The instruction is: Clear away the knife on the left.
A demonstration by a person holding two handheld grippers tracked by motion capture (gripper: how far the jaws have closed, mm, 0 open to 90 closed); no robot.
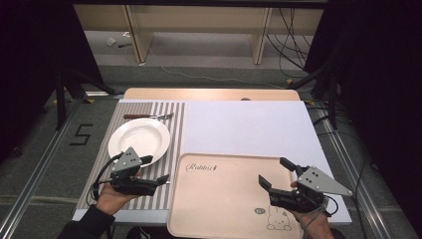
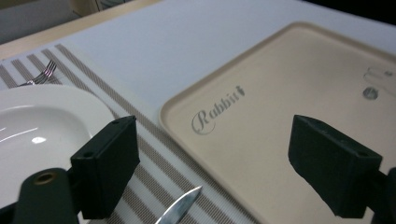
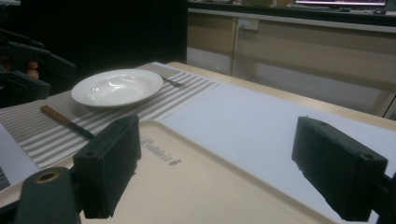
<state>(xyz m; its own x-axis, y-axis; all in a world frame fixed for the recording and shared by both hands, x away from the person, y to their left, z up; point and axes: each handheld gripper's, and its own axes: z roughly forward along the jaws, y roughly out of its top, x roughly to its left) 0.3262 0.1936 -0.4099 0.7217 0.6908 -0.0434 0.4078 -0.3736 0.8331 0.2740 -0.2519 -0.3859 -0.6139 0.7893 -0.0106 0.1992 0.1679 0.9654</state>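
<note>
Left tool (image 1: 158, 170) jaws apart over striped mat (image 1: 171, 129) near counter's front-left corner, hiding most of knife (image 2: 179, 211) | right tool (image 1: 275, 173) jaws apart above beige tray (image 1: 219, 199), its front edge cut off | white plate (image 1: 139, 141) on mat | fork (image 1: 149, 116) behind it, small, dim

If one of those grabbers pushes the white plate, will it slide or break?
The round white glossy plate probably slides rather than rolls, since it lies flat on the striped placemat. Its shine suggests glazed ceramic, so it is likely stiff, slippery for the fingers, and breakable if dropped.
</note>
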